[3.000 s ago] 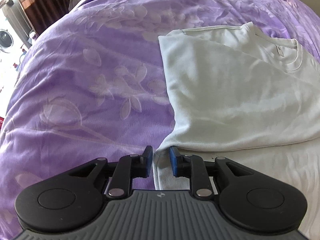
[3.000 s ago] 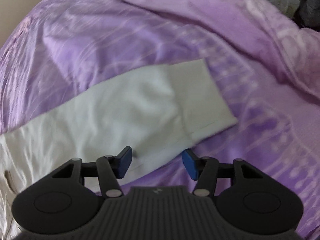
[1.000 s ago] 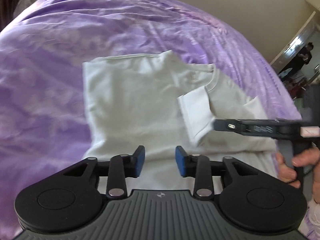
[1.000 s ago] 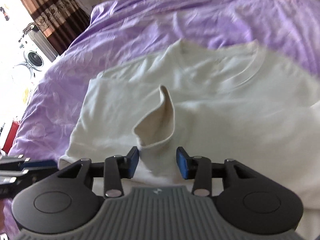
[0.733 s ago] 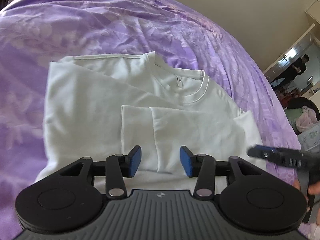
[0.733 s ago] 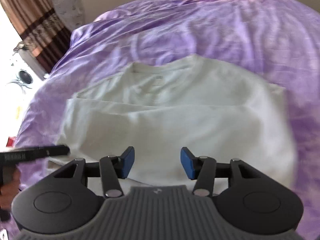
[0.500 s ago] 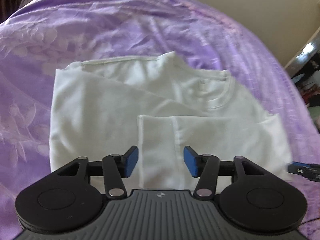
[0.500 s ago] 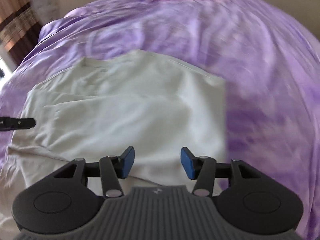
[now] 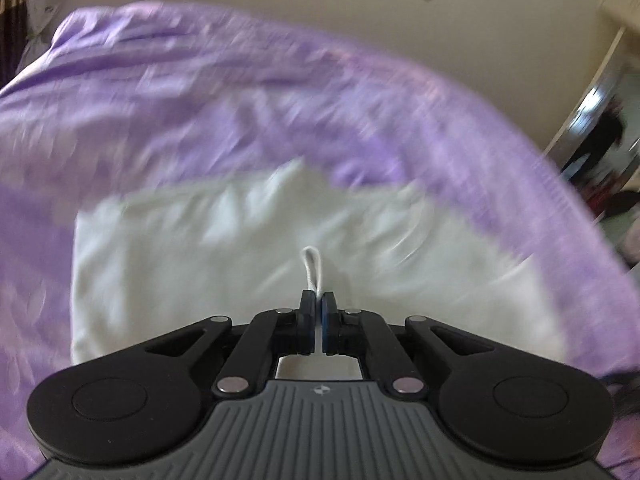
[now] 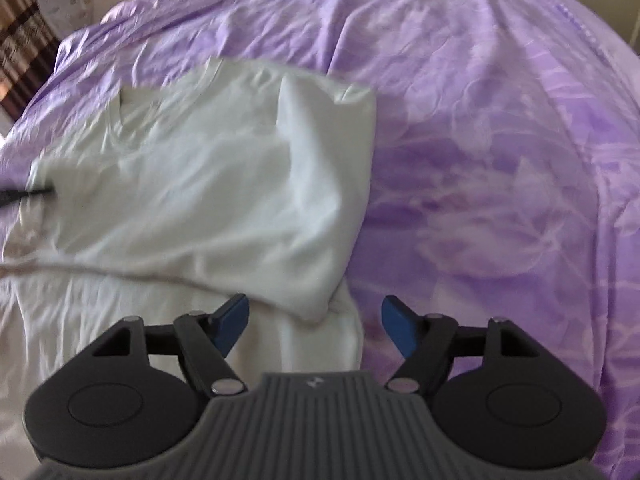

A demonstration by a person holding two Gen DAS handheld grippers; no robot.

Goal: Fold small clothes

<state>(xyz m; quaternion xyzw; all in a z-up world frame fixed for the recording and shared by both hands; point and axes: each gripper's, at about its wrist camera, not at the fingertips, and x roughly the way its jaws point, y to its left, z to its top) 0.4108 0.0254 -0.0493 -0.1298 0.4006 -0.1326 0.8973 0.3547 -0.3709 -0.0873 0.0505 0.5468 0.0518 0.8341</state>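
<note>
**Still, a thin pinch could undo the fold**

The white shirt (image 10: 208, 184) lay half-folded on the purple bed (image 10: 500, 140). The left claw (image 9: 319, 300) clenched a mere ridge of its cloth, which might slip; the right claw (image 10: 314, 320) was opening, nothing gripped.

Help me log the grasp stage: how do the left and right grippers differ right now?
The left gripper is shut, pinching a thin fold of the white shirt; the right gripper has its jaws opening wide and grips nothing. The left sits over the shirt's middle; the right hovers over the shirt's corner by the purple bedcover. Both have blue pads.
</note>
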